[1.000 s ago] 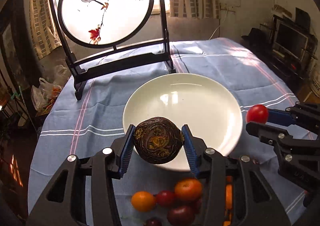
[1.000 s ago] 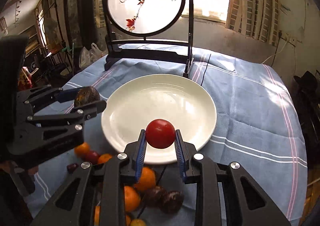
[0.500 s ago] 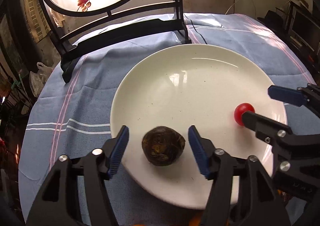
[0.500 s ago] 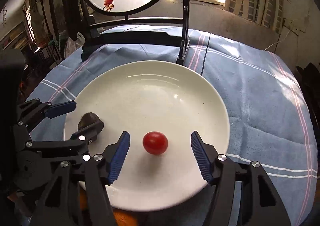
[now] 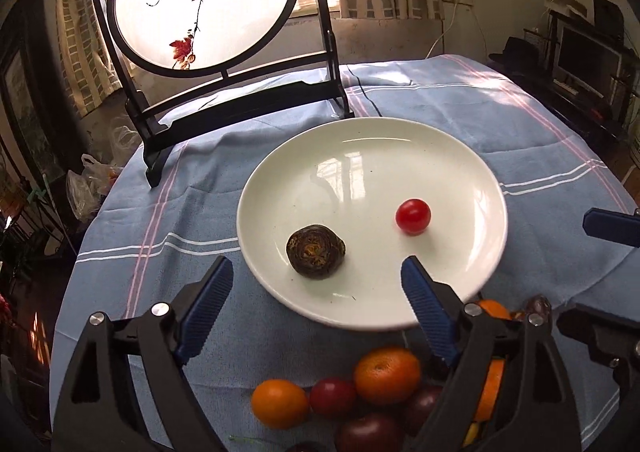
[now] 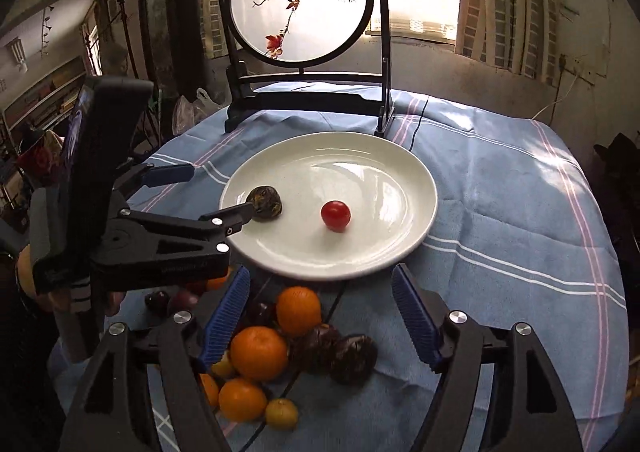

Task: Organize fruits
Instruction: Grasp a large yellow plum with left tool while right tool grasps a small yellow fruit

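Now both fruits lie released on plate; grippers withdrawn, fingers opened.

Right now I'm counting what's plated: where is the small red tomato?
The small red tomato lies on the white plate, right of the dark brown fruit in the left wrist view.

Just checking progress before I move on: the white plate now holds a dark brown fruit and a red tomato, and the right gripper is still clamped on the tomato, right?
Not quite. The right gripper is open and holds nothing. The right wrist view shows the red tomato lying free on the white plate, beside the dark brown fruit.
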Motion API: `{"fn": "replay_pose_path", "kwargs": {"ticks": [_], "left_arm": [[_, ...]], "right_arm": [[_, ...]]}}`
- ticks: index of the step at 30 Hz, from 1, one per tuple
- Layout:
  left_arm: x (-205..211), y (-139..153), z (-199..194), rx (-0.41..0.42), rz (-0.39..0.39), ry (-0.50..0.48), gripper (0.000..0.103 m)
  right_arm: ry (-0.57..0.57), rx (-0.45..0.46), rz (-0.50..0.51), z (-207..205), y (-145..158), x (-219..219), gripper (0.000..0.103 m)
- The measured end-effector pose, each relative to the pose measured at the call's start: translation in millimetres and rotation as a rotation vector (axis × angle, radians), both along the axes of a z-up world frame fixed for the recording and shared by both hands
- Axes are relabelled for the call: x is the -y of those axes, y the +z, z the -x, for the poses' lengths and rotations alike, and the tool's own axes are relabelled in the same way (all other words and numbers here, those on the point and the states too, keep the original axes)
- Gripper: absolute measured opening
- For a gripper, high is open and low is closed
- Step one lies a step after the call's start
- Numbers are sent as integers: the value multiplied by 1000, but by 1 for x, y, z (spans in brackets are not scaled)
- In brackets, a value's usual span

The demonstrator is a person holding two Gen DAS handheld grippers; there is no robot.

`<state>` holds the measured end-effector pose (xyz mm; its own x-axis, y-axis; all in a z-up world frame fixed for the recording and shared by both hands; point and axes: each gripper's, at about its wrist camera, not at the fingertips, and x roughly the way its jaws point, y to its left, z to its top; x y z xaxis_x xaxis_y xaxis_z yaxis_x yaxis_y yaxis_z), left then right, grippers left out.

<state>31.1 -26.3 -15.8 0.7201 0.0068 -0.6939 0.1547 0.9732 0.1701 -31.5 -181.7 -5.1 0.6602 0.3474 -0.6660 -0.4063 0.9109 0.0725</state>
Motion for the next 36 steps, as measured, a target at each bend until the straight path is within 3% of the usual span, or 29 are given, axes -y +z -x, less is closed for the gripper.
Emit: {"fn": "replay_pose_path", "kwargs": {"ticks": [8, 15, 16, 18, 20, 25, 27, 28, 30, 31, 32, 36], "left_arm": [[-14, 4, 76, 25, -18, -93, 91], [-18, -31, 125, -84, -52, -258, 94], [-19, -36, 131, -96, -56, -283, 94], [-19, -46, 137, -109, -77, -317, 94], [-18, -55, 137, -117, -100, -334, 94], [-10, -64, 120, -146, -74, -345, 94], [-3, -64, 116, -138, -73, -351, 94], [0, -64, 115, -132, -86, -358, 93], [4, -61, 119, -101, -96, -393, 76], [6, -59, 122, -114, -80, -431, 51], [6, -57, 123, -120, -66, -434, 38], [-1, -50, 122, -145, -40, -421, 38]], "right_arm": [[112, 16, 150, 73, -24, 0, 74], [200, -36, 272, 77, -57, -18, 73], [202, -46, 277, 74, -60, -18, 71], [227, -74, 293, 69, -68, -18, 53], [238, -105, 312, 62, -76, -19, 41], [257, -112, 285, 57, -76, -21, 35], [268, -124, 269, 58, -76, -20, 25], [255, -120, 275, 58, -76, -19, 25], [250, -117, 277, 59, -76, -16, 24], [250, -120, 271, 60, -75, -14, 24], [246, -120, 266, 61, -73, -12, 24], [240, -103, 241, 65, -62, -7, 24]]}}
